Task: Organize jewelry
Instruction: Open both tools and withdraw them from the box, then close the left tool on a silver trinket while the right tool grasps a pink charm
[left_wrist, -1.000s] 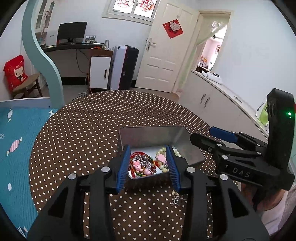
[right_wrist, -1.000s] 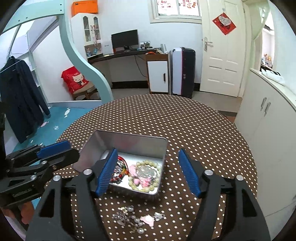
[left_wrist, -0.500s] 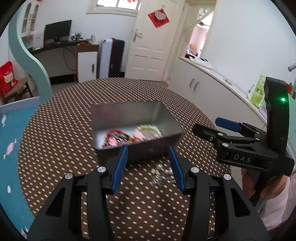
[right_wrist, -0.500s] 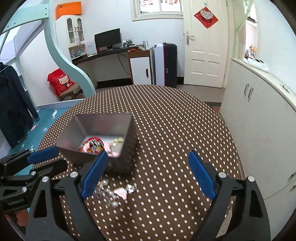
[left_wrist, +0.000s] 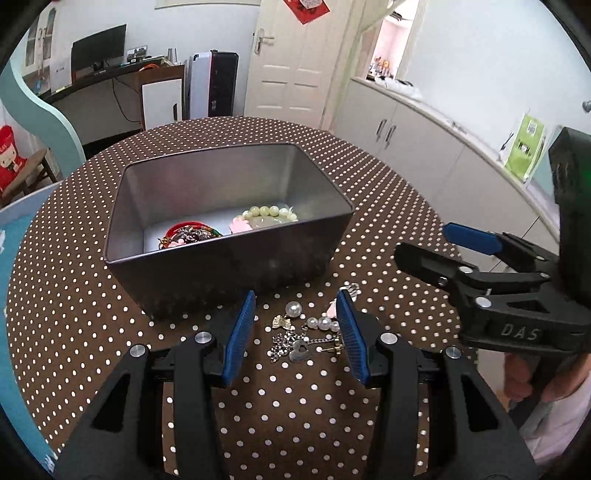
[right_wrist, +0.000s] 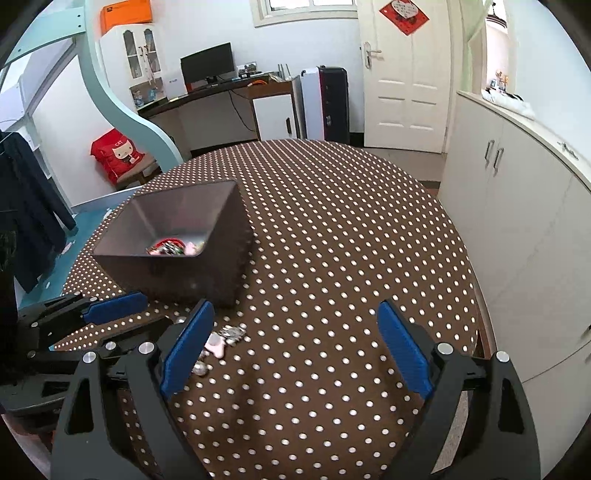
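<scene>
1. While a small heap of loose jewelry (left_wrist: 308, 334) lay on the polka-dot table (left_wrist: 92, 314), just in front of the metal tin's (left_wrist: 229, 206) near wall, none of it was held.
2. Heap looked like pearl beads, a heart charm, a bit of chain and a pink piece; finer detail too small to tell.
3. Tin already held a green bead bracelet (left_wrist: 271, 213) and a red bracelet (left_wrist: 186, 234) on its floor, so part of the sorting looked done.
4. Left tongs (left_wrist: 297, 328) were partly spread, blue pads on either side of the heap, nothing pressed between them. Whether the tips touched the cloth I could not tell.
5. Right tongs (right_wrist: 293, 347) had just been opening and stood spread wide over bare cloth, empty; the heap sat beside their left pad (right_wrist: 186, 347), not between the pads.
6. Step in hand, as I read it: approach for pickup of the loose pieces with the left tongs.
7. Next move called for lowering to cloth level, closing on one piece or the chain cluster, then lifting over the tin rim and releasing inside.
8. Risks: flat small parts could slip the pads; beads might roll; chain might snag neighbours.
</scene>
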